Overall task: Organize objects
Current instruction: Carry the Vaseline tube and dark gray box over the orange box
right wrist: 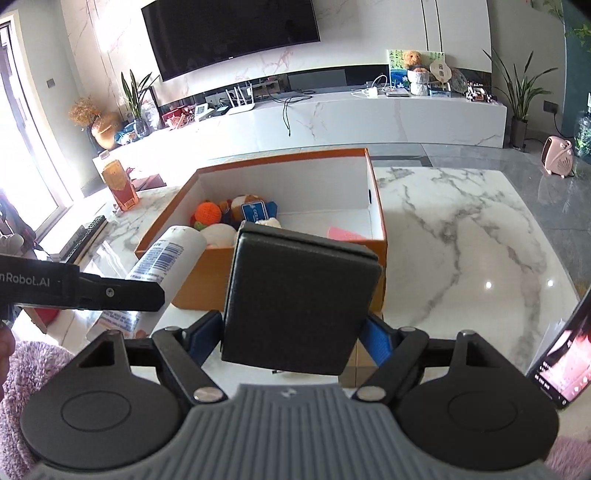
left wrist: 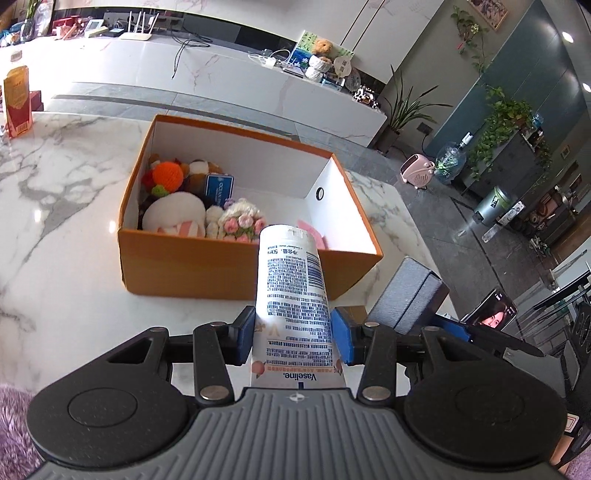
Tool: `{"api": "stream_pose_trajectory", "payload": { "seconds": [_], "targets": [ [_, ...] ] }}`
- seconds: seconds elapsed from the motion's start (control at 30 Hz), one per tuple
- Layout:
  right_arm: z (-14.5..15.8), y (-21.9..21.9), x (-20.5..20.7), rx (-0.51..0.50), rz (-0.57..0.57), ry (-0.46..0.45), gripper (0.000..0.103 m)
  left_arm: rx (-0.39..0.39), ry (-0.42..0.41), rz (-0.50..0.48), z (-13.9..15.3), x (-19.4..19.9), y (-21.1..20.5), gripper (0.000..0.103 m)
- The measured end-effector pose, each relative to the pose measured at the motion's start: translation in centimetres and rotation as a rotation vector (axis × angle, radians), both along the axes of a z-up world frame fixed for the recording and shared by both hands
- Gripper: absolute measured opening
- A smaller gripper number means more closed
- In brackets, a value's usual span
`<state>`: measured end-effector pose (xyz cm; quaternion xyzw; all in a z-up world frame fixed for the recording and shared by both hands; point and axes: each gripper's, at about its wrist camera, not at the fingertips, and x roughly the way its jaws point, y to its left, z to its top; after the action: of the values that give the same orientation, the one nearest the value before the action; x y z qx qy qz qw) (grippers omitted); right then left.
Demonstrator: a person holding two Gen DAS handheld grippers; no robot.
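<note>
My left gripper (left wrist: pixel 293 334) is shut on a white Vaseline tube (left wrist: pixel 291 280), whose cap end points toward an orange cardboard box (left wrist: pixel 192 266) on the marble table (left wrist: pixel 62 173). My right gripper (right wrist: pixel 293 336) is shut on a dark grey case (right wrist: pixel 299 299), held above the table just in front of the box (right wrist: pixel 380 221). The box holds several plush and crocheted toys (left wrist: pixel 173 177), a small blue packet (left wrist: pixel 219 186) and a pink item (right wrist: pixel 345 233); its right half is bare white. The tube (right wrist: pixel 166 258) and case (left wrist: pixel 410 291) each show in the other wrist view.
A red-and-gold bottle (left wrist: pixel 16 99) stands at the table's far left. A phone (left wrist: pixel 491 314) with a lit screen is propped at the right near the table edge. A long white TV bench (right wrist: pixel 332 114) runs behind the table, with a television (right wrist: pixel 229 33) above it. A purple fuzzy sleeve (right wrist: pixel 33 369) shows at lower left.
</note>
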<state>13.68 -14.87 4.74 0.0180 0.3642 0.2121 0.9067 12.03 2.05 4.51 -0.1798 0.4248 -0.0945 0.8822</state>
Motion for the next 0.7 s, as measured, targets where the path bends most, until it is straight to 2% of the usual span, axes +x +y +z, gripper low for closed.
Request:
{"api": "stream_pose_trajectory", "payload": {
  "seconds": [0.4, 0.57, 0.7],
  "targets": [
    [2.9, 1.1, 7.9, -0.004, 0.027, -0.094, 0.081, -0.038, -0.025, -0.008, 0.9, 7.6, 1.3, 0.051],
    [3.2, 1.1, 13.5, 0.038, 0.026, -0.066, 0.081, -0.047, -0.02, -0.006, 0.2, 11.6, 1.7, 0.051],
    [2.3, 2.7, 17.5, 0.021, 0.075, -0.029, 0.081, -0.04, -0.023, 0.003, -0.7, 14.3, 2.5, 0.051]
  ]
}}
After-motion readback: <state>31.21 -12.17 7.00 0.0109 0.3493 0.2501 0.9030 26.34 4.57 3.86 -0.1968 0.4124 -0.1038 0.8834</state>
